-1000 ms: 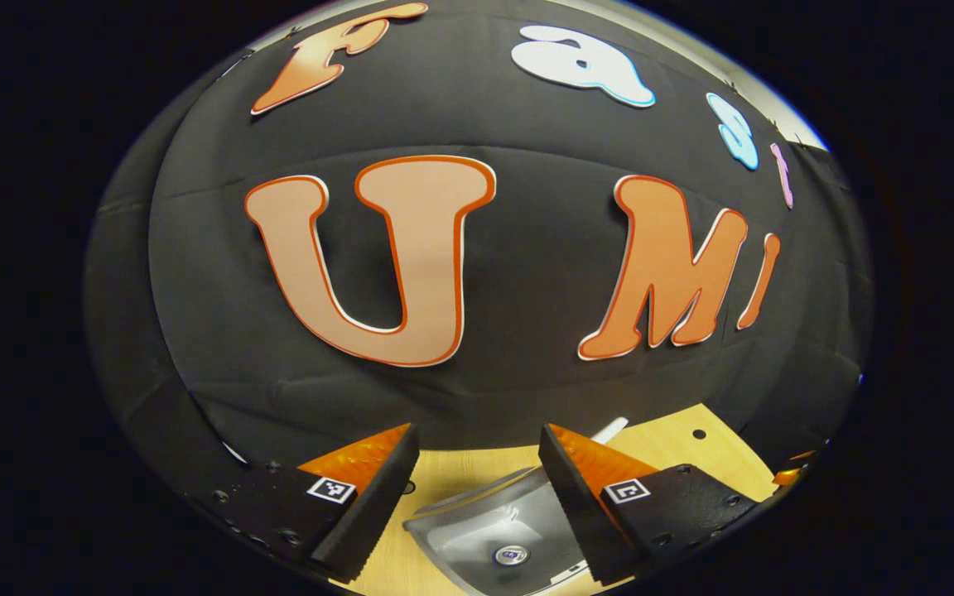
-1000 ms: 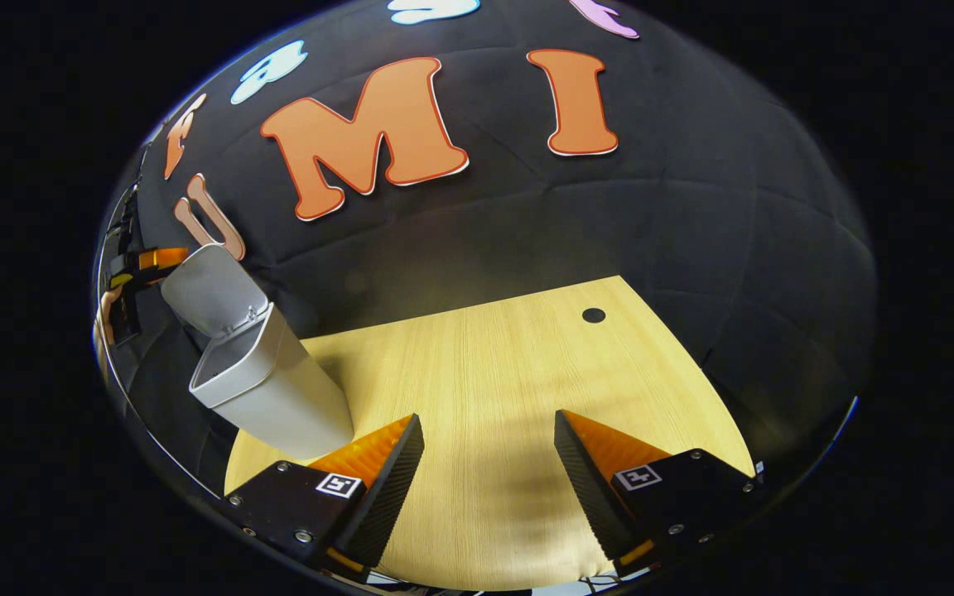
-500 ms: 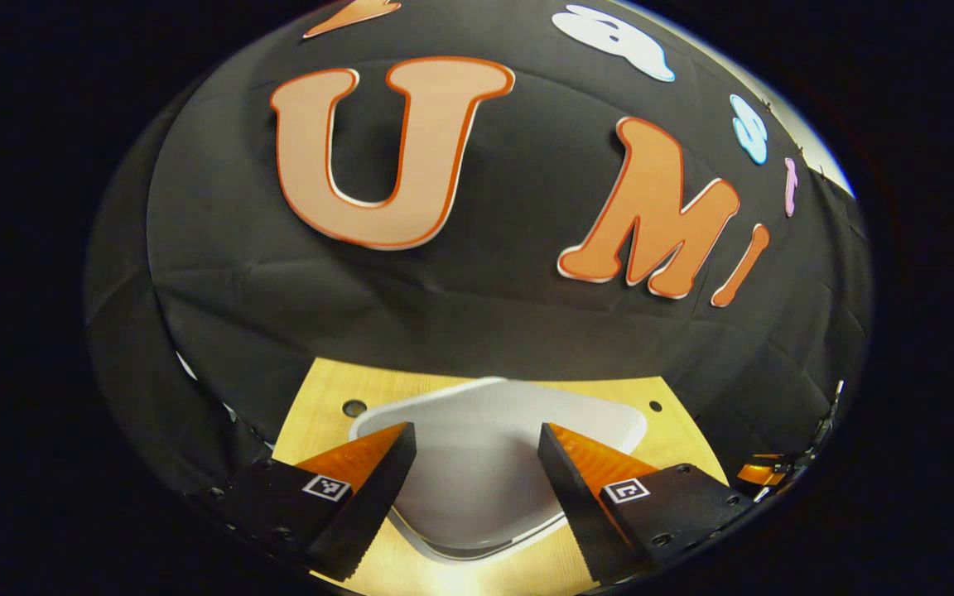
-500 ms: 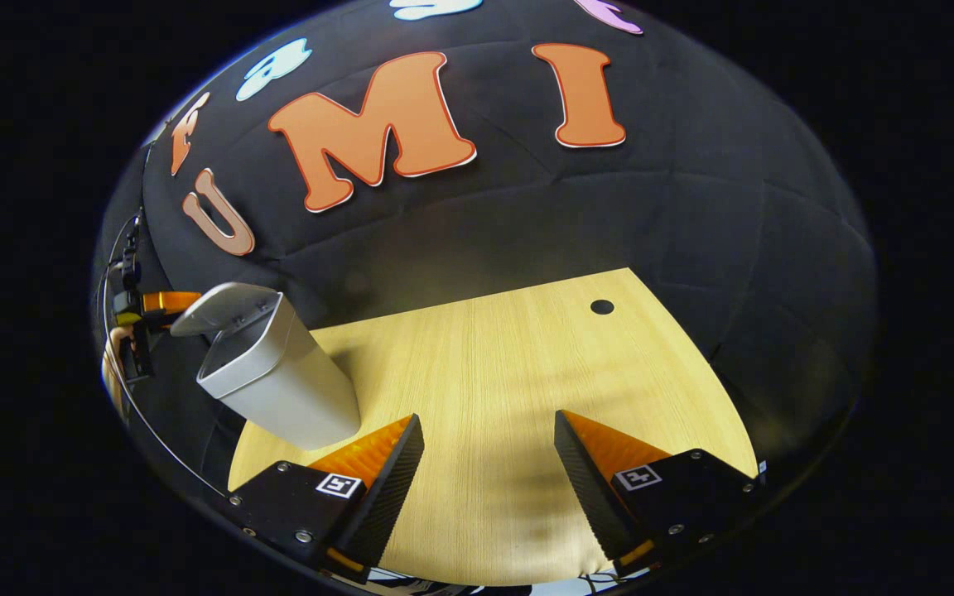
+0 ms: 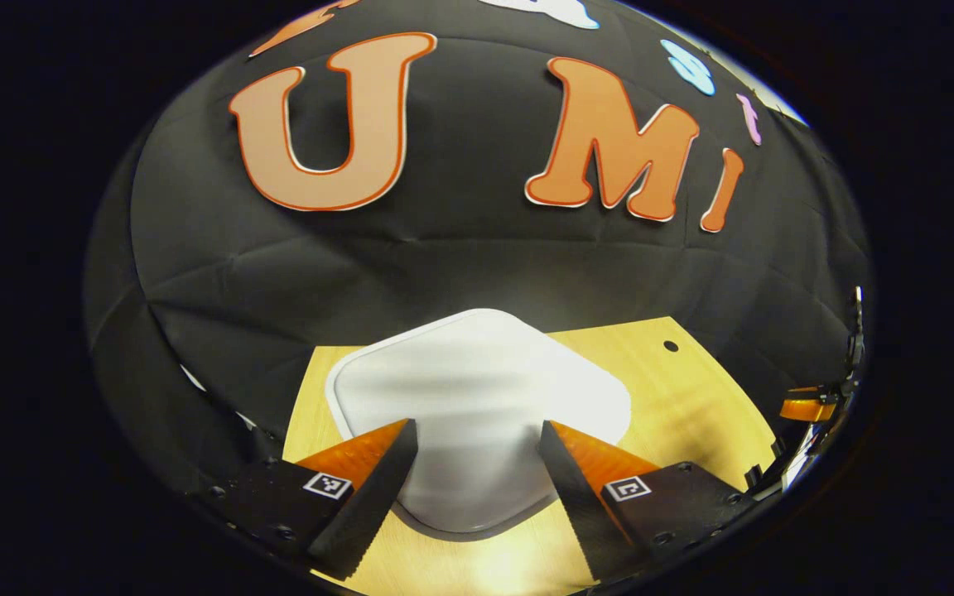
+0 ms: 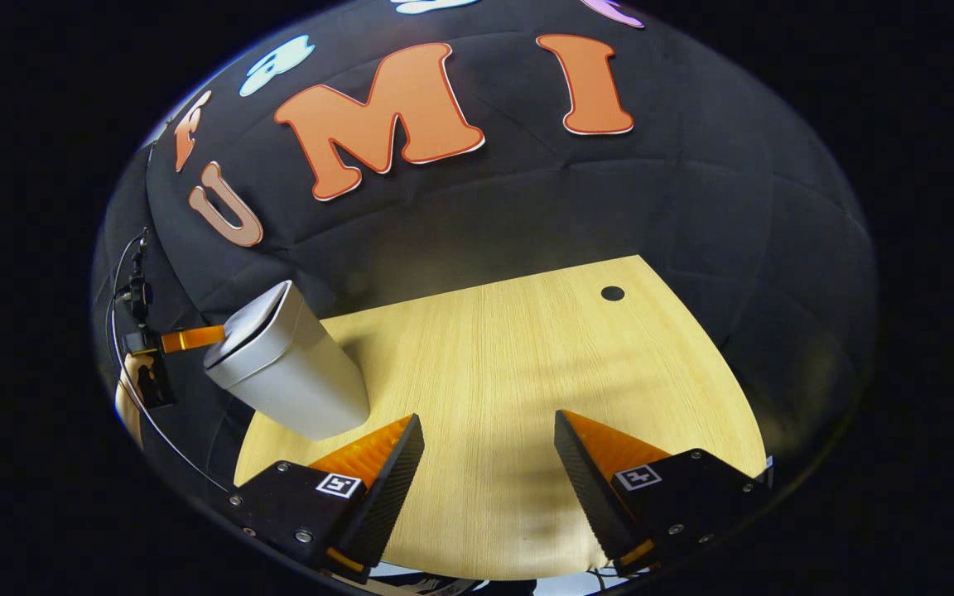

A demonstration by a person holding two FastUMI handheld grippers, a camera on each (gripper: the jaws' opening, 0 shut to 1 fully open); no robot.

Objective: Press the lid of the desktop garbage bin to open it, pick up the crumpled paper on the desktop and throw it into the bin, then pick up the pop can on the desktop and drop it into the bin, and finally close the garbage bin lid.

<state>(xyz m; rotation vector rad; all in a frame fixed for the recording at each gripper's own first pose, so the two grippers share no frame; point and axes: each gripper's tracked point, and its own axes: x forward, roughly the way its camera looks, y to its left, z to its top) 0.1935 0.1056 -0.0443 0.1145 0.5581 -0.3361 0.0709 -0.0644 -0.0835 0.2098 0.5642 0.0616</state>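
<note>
The grey desktop bin (image 6: 291, 381) stands at the table's left end in the right gripper view, its lid (image 6: 249, 319) lying down flat on top. In the left gripper view the pale lid (image 5: 477, 372) spreads right under my left gripper (image 5: 477, 426), which is open with its fingers astride the lid's near part. From the right gripper view, the left gripper (image 6: 187, 338) reaches the lid from the far left. My right gripper (image 6: 485, 422) is open above bare wooden table (image 6: 527, 348), with nothing between its fingers.
A small dark hole (image 6: 612, 293) marks the table's far right corner. The black cloth wall rises just behind the table. In the left gripper view the right gripper (image 5: 808, 407) shows at the far right edge. A hand (image 6: 133, 397) holds the left gripper.
The bin's lid has swung from upright down onto the bin. My left gripper tilted down and followed it, staying open. The right gripper barely moved.
</note>
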